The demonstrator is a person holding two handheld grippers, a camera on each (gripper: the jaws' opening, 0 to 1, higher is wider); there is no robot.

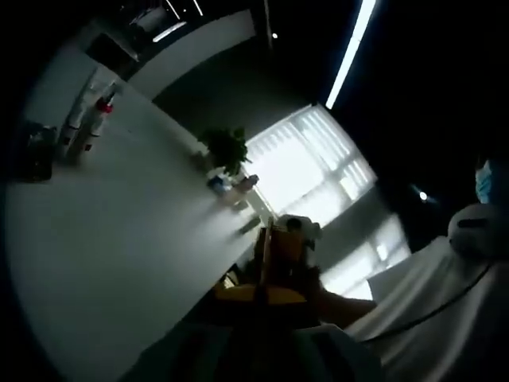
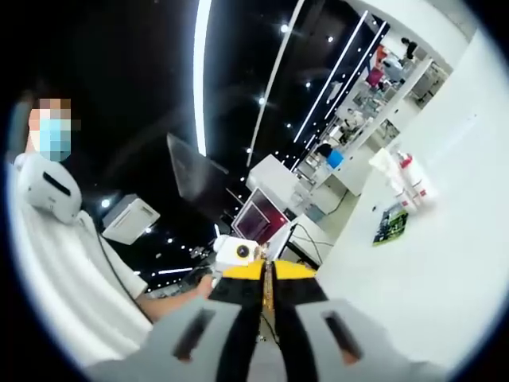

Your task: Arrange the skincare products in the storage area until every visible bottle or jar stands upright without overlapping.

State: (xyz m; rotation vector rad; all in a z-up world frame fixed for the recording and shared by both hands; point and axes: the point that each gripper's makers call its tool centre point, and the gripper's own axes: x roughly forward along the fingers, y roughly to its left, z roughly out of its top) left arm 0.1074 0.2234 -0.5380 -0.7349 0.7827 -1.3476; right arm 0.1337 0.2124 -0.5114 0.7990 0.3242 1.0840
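I see both views tilted hard, cameras pointing mostly up and across the room. In the left gripper view my left gripper (image 1: 265, 267) rises from the bottom, its dark jaws with orange edges pressed together with nothing between them. The wide white tabletop (image 1: 119, 239) runs diagonally; at its far corner stands a cluster of pale skincare bottles (image 1: 86, 127), one with a red cap, upright as far as I can tell, too small for detail. Just beside them sits a dark boxy item (image 1: 36, 151) that I cannot identify. Further along the table edge there is a green potted plant (image 1: 225, 150) with a few small containers (image 1: 231, 185) near its base, in front of a bright window with blinds (image 1: 306, 167). A person in a white garment (image 1: 445, 302) is at the right. In the right gripper view my right gripper (image 2: 268, 298) has grey jaws with yellow and black tips, closed flat against each other and holding nothing. The same tabletop (image 2: 413, 278) is on the right, with the bottles (image 2: 406, 181) standing far off, well apart from the gripper, and a flat dark printed pack (image 2: 391, 224) lying near them. The person's garment (image 2: 71, 278) is at the left, long ceiling strip lights (image 2: 200, 72) overhead.
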